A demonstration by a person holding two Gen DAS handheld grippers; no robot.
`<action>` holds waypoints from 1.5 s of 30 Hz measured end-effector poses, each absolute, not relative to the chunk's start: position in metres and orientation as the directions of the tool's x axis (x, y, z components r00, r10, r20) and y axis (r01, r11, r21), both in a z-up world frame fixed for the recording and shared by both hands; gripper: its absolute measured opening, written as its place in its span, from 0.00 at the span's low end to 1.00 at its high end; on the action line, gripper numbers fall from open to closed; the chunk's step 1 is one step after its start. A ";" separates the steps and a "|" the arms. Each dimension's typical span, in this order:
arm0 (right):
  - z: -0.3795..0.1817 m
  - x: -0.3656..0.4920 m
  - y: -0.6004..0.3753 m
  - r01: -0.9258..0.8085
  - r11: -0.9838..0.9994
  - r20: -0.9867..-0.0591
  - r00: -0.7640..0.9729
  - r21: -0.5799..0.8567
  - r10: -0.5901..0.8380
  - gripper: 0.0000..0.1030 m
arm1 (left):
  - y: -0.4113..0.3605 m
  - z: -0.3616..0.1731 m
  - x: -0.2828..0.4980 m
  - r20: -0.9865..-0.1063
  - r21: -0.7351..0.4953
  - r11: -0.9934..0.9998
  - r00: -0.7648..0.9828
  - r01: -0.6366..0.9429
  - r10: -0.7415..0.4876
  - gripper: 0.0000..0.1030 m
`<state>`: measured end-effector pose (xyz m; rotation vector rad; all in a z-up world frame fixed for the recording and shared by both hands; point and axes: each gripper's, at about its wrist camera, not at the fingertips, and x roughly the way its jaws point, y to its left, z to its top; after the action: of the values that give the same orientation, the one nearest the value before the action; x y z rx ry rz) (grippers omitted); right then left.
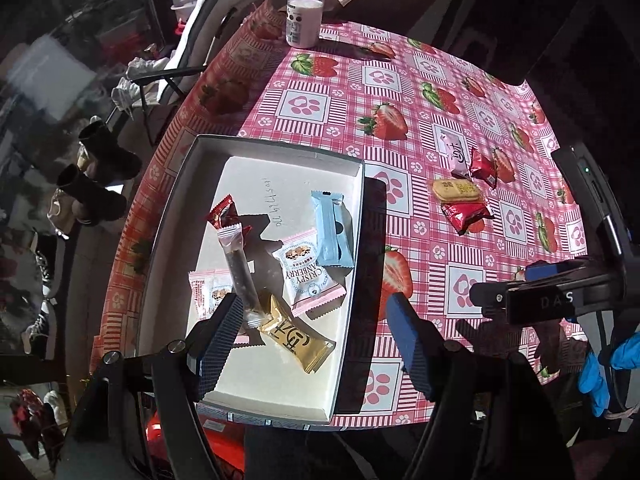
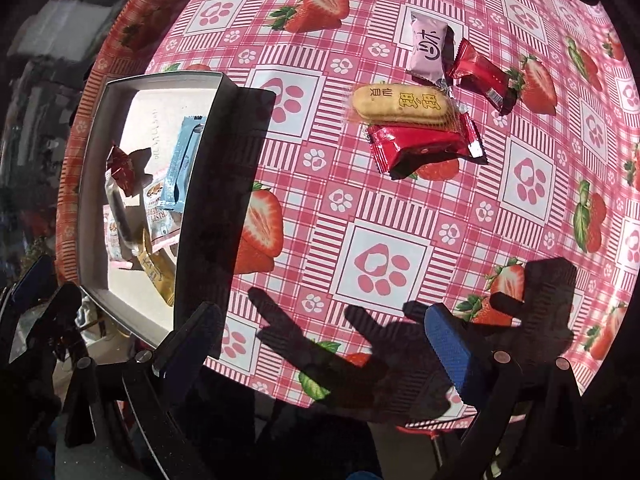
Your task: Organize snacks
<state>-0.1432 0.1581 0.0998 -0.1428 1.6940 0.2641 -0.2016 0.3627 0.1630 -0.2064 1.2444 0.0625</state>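
Already six wrapped snacks lie inside the white box point(image 1: 192, 184), among them a gold bar point(image 1: 294, 338) and a blue packet point(image 1: 331, 236). Four remain on the worktop point(image 2: 392, 264) well to the right of the box: a pink packet point(image 2: 429, 49), two red ones point(image 2: 478, 74) point(image 2: 420, 144) and a biscuit pack point(image 2: 400, 106). The left gripper point(image 1: 316, 340) hangs over the box, pointing steeply down, jaws wide and empty. The right gripper point(image 2: 320, 344) points straight down beside the box, jaws spread, holding nothing.
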 end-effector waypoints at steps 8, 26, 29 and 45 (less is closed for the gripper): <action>0.081 -0.153 0.155 -0.093 0.994 -0.982 -0.185 0.065 0.047 0.99 | 0.393 0.163 -0.193 -0.926 -0.201 0.978 0.339 -0.064 -0.168 0.76; 0.068 -0.214 0.222 0.264 0.932 -0.905 -0.407 -0.250 -0.127 0.99 | 0.467 0.113 -0.171 -0.881 -0.397 0.896 0.192 0.199 -0.433 0.76; 0.071 -0.219 0.230 0.274 0.922 -0.894 -0.427 -0.275 -0.140 0.99 | 0.473 0.111 -0.171 -0.871 -0.419 0.883 0.178 0.214 -0.457 0.76; 0.074 -0.207 0.275 0.164 0.934 -0.863 -0.458 -0.318 -0.213 0.99 | 0.503 0.105 -0.165 -0.848 -0.473 0.858 0.160 0.199 -0.504 0.76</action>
<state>-0.2070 0.2750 0.0743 -0.0352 2.0002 -0.4351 -0.1655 0.5026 0.1055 -0.2763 1.3198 -0.5113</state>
